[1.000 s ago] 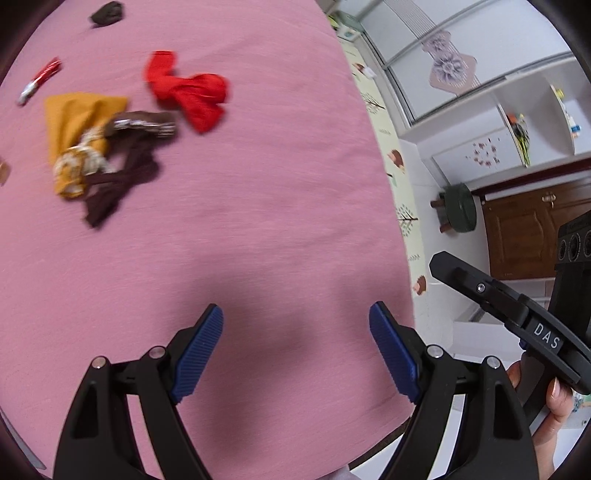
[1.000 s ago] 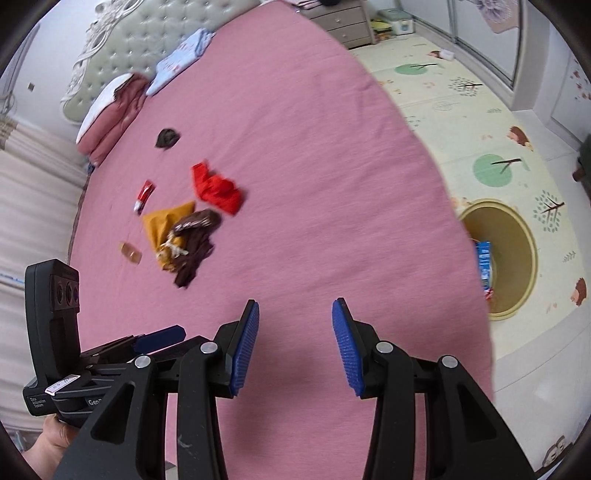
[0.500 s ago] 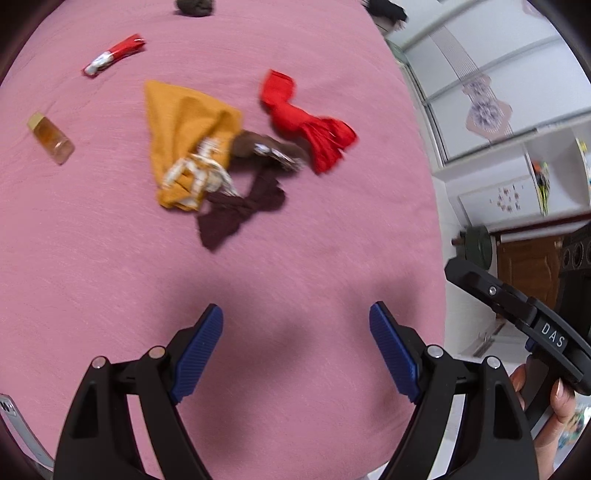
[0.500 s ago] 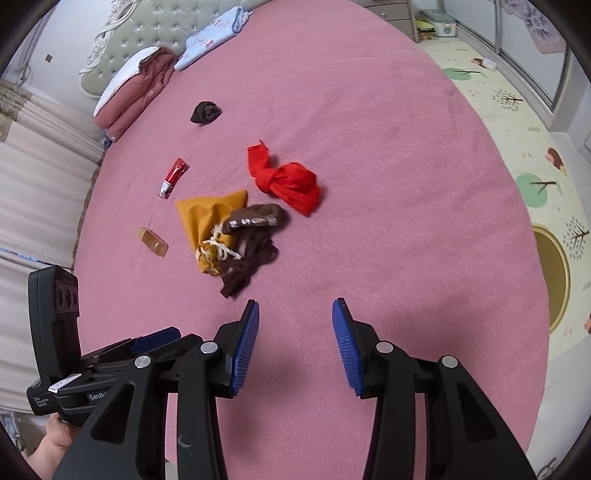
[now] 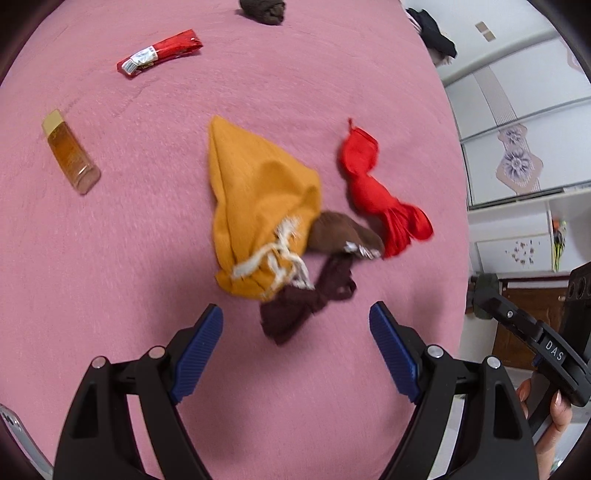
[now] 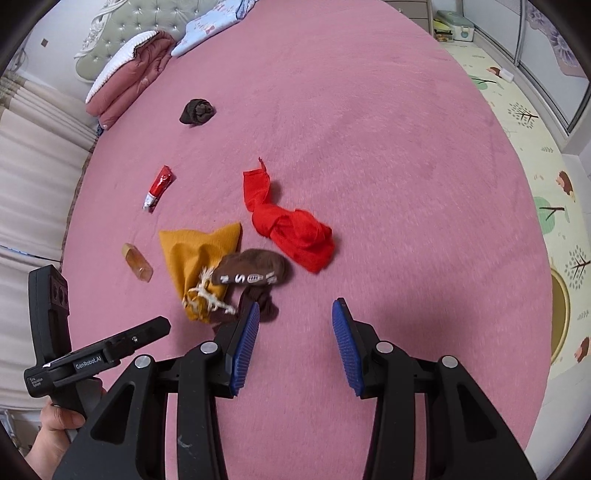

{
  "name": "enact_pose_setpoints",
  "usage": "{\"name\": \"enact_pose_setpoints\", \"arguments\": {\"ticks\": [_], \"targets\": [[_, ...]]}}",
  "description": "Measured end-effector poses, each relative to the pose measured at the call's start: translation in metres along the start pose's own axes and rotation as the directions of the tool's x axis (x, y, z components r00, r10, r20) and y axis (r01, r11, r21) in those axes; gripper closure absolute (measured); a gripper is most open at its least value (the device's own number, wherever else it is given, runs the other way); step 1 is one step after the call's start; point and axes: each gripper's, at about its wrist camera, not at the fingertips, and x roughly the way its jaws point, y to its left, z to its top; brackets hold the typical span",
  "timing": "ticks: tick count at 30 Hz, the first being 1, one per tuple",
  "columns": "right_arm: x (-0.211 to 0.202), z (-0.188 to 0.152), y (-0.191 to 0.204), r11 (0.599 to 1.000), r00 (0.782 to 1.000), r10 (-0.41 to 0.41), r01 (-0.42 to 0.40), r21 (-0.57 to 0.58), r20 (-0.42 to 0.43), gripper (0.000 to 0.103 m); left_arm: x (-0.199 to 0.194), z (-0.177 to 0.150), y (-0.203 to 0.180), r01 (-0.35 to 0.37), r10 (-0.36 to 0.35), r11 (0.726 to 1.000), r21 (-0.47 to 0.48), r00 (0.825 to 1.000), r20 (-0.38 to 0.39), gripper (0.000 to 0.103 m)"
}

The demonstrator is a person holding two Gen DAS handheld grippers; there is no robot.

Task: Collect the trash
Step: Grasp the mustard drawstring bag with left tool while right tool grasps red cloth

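Observation:
A small heap lies on the pink bed (image 5: 110, 277) (image 6: 388, 129): a mustard cloth with white fringe (image 5: 258, 199) (image 6: 195, 254), a brown sock with white lettering (image 5: 340, 232) (image 6: 255, 271), a dark maroon garment (image 5: 306, 299) (image 6: 260, 301) and a red cloth (image 5: 380, 199) (image 6: 295, 229). Farther off lie a red wrapper (image 5: 159, 53) (image 6: 159, 186), a small amber bottle (image 5: 70, 151) (image 6: 138, 262) and a dark balled sock (image 5: 264, 9) (image 6: 197, 110). My left gripper (image 5: 295, 350) is open wide just short of the maroon garment. My right gripper (image 6: 293, 343) is open and empty beside the heap.
Folded bedding (image 6: 125, 77) and a tufted headboard (image 6: 110, 29) lie at the far end of the bed. A play mat (image 6: 543, 192) with a round yellow bin (image 6: 559, 321) is on the floor to the right. Wardrobe doors (image 5: 517, 122) stand beyond the bed edge.
Both grippers have travelled across the bed toward the heap, which now sits much closer and larger in both views. Neither gripper's opening has altered.

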Motion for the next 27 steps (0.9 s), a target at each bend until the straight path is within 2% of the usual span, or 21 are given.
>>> {"name": "enact_pose_setpoints", "arguments": {"ticks": [10, 16, 17, 21, 22, 24, 25, 27], "targets": [[0.044, 0.041, -0.001, 1.0, 0.999, -0.021, 0.02, -0.024, -0.041, 0.06, 0.03, 0.046, 0.025, -0.02, 0.02, 0.997, -0.069, 1.0, -0.013, 0.021], [0.068, 0.057, -0.004, 0.999, 0.997, -0.031, 0.029, -0.028, -0.066, 0.054, 0.051, 0.063, 0.034, -0.039, 0.037, 0.997, -0.068, 0.999, -0.038, 0.02], [0.073, 0.059, -0.005, 0.999, 0.997, -0.041, 0.039, -0.03, -0.07, 0.053, 0.054, 0.065, 0.034, -0.042, 0.039, 0.997, -0.063, 0.998, -0.045, 0.017], [0.089, 0.062, -0.006, 0.998, 0.995, -0.059, 0.057, -0.028, -0.085, 0.052, 0.069, 0.071, 0.036, -0.025, 0.019, 0.996, -0.081, 0.997, -0.076, 0.015], [0.092, 0.062, -0.006, 0.997, 0.994, -0.071, 0.069, -0.027, -0.086, 0.054, 0.072, 0.072, 0.036, -0.022, 0.016, 0.996, -0.085, 0.997, -0.078, 0.015], [0.098, 0.062, -0.006, 0.997, 0.992, -0.072, 0.07, -0.027, -0.102, 0.07, 0.076, 0.072, 0.036, -0.02, 0.013, 0.995, -0.094, 0.997, -0.076, 0.016], [0.101, 0.061, -0.005, 0.998, 0.992, -0.067, 0.065, -0.026, -0.106, 0.073, 0.078, 0.072, 0.036, -0.013, 0.005, 0.994, -0.105, 0.997, -0.077, 0.017], [0.102, 0.059, -0.002, 0.997, 0.992, -0.066, 0.062, -0.039, -0.107, 0.085, 0.079, 0.071, 0.037, -0.009, 0.0, 0.992, -0.122, 0.997, -0.071, 0.029]]}}
